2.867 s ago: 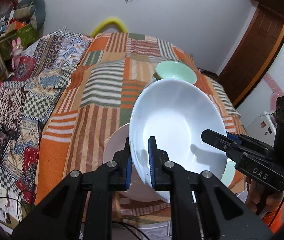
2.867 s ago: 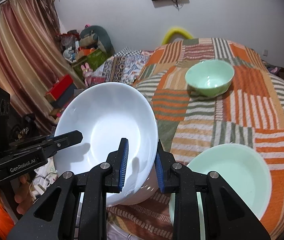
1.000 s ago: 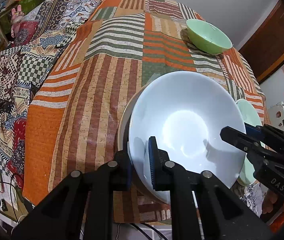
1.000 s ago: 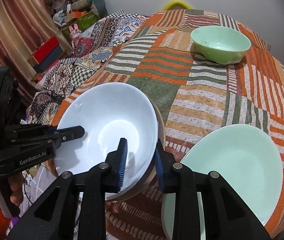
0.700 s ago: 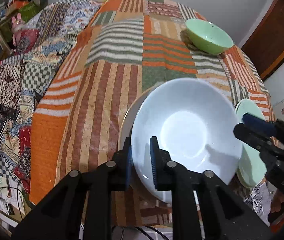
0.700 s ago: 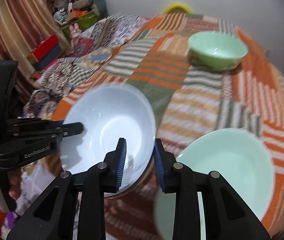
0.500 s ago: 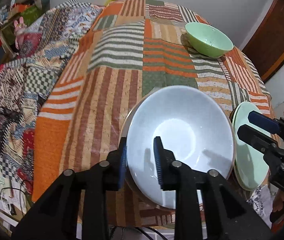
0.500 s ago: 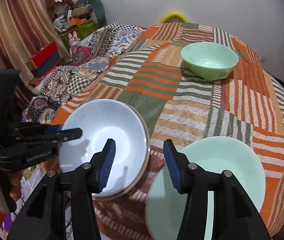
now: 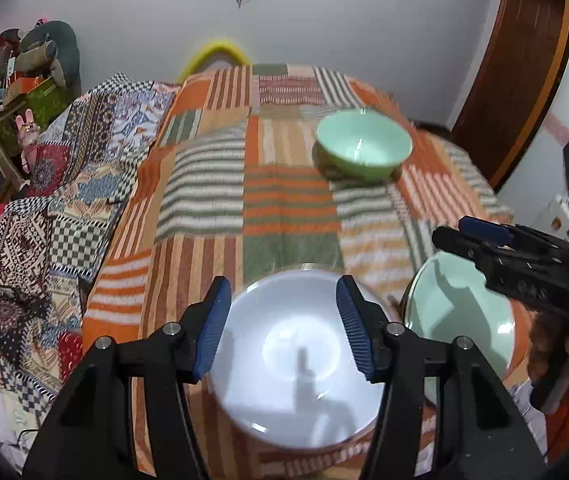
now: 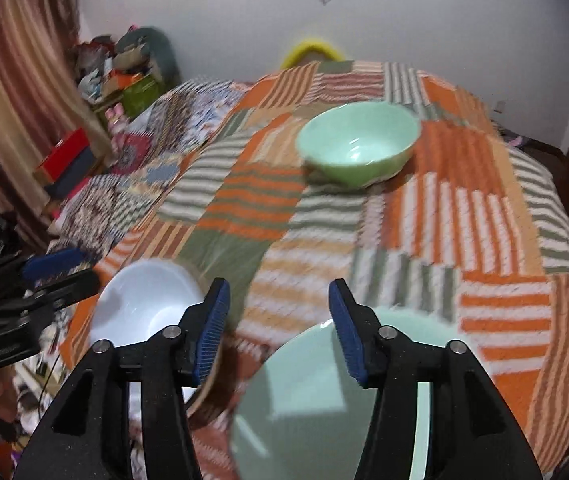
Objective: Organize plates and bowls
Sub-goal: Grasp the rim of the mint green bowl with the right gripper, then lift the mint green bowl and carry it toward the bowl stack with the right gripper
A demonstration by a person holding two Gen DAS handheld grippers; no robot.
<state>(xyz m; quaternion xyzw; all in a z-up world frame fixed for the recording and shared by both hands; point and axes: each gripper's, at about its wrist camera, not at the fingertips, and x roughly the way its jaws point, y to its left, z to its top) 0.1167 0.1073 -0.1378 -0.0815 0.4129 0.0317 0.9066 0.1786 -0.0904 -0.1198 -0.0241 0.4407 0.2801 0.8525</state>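
Note:
A white bowl rests on a pale plate at the near edge of the table; it also shows in the right wrist view. My left gripper is open and empty above it. A light green plate lies to its right, also in the right wrist view. My right gripper is open and empty above the gap between bowl and green plate. A green bowl stands at the far side, also in the right wrist view.
A striped patchwork cloth covers the round table. A patterned blanket lies on the left. Boxes and toys pile by the curtain. A wooden door stands at the right.
Both grippers let go of the white bowl after setting it on the pale plate. Both opened wide and pulled back and up.

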